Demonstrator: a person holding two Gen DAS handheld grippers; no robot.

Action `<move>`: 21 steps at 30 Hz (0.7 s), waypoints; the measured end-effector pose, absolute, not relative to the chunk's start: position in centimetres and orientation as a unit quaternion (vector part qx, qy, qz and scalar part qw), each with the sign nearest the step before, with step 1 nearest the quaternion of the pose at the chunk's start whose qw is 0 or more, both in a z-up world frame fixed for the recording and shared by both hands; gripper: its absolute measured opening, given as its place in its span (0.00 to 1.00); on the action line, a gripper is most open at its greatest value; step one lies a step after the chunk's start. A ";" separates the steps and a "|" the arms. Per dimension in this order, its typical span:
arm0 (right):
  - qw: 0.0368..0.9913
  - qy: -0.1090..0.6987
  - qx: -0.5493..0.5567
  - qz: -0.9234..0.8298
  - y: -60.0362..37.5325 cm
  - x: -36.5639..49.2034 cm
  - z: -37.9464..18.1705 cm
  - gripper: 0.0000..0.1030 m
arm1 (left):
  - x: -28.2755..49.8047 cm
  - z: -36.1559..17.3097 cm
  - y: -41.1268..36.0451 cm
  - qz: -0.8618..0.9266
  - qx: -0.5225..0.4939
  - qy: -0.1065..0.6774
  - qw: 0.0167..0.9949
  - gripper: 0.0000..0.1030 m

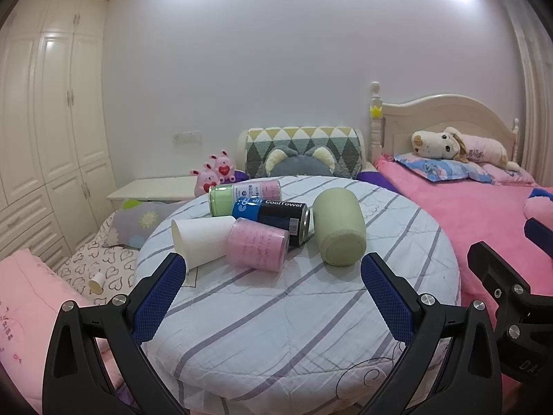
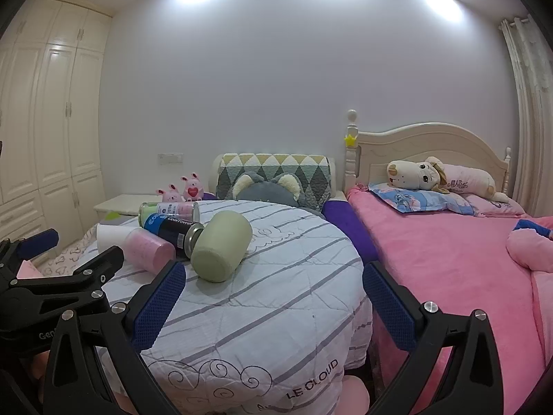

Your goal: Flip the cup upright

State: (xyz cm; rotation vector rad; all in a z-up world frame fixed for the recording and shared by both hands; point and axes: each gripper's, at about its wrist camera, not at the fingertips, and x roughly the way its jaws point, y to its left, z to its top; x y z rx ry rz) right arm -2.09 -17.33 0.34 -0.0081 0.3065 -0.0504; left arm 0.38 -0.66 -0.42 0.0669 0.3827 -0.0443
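A white paper cup [image 1: 202,240] lies on its side on the round striped table [image 1: 293,311], its mouth facing left. It also shows in the right wrist view [image 2: 112,237], partly hidden by the left gripper. A pale green cup [image 1: 340,231] lies on its side too, base toward me, and shows in the right wrist view [image 2: 223,250]. My left gripper [image 1: 273,273] is open and empty, just short of the white cup. My right gripper [image 2: 274,282] is open and empty, to the right of the green cup.
A pink jar [image 1: 259,245], a blue-black CoolTowel can [image 1: 273,216] and a green-pink jar [image 1: 245,197] lie clustered between the cups. A pink bed [image 2: 449,259] with a plush dog [image 2: 425,176] is on the right. A wardrobe [image 1: 45,131] stands left.
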 end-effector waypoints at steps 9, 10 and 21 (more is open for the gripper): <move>0.987 0.158 -0.009 -0.025 -17.2 -2.0 0.3 1.00 | 0.6 -0.9 -0.5 -0.016 0.036 0.196 0.980 0.99; 0.987 0.159 -0.009 -0.025 -17.1 -1.9 0.3 1.00 | 0.6 -1.0 -0.5 -0.018 0.035 0.197 0.980 0.99; 0.982 0.187 -0.025 -0.011 -16.0 0.0 -0.5 1.00 | 1.8 -2.2 0.8 -0.004 0.028 0.216 0.976 0.99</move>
